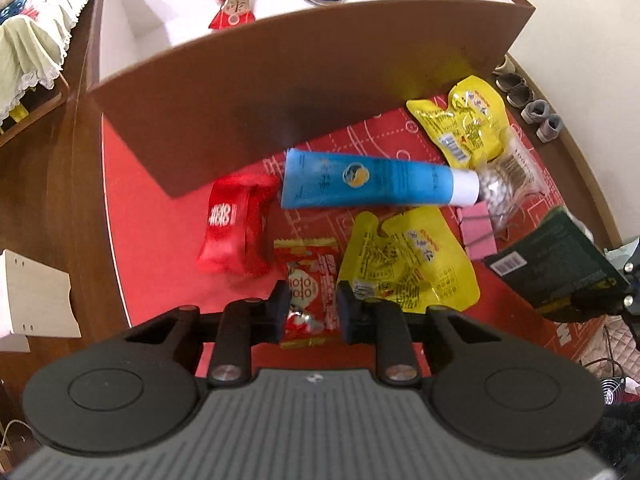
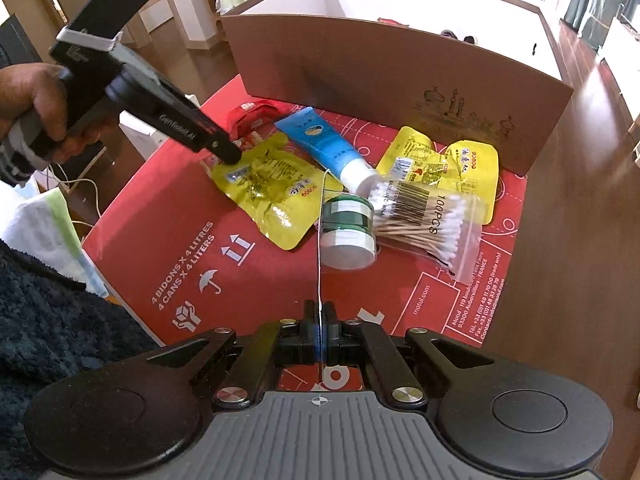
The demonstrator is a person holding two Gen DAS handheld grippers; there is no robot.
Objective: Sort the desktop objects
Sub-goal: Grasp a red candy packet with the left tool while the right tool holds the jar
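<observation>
Straddling small red snack packet (image 1: 310, 292), left gripper (image 1: 310, 308) spread, nothing pinched yet. Packet flat on red mat (image 2: 168, 240), touching yellow pouch (image 1: 408, 260).

Risks:
- Flat foil may slide or crumple out as jaws close.
- Right-side finger may snag yellow pouch edge, drag both.

Right gripper (image 2: 319, 320) pressed together on thin white thread (image 2: 319, 264) running to green-lidded jar (image 2: 349, 232). Any pull likely tips jar into cotton swab bag (image 2: 432, 224).

Sorting box (image 1: 304, 92) behind, high wall: low lift could clip rim.
</observation>
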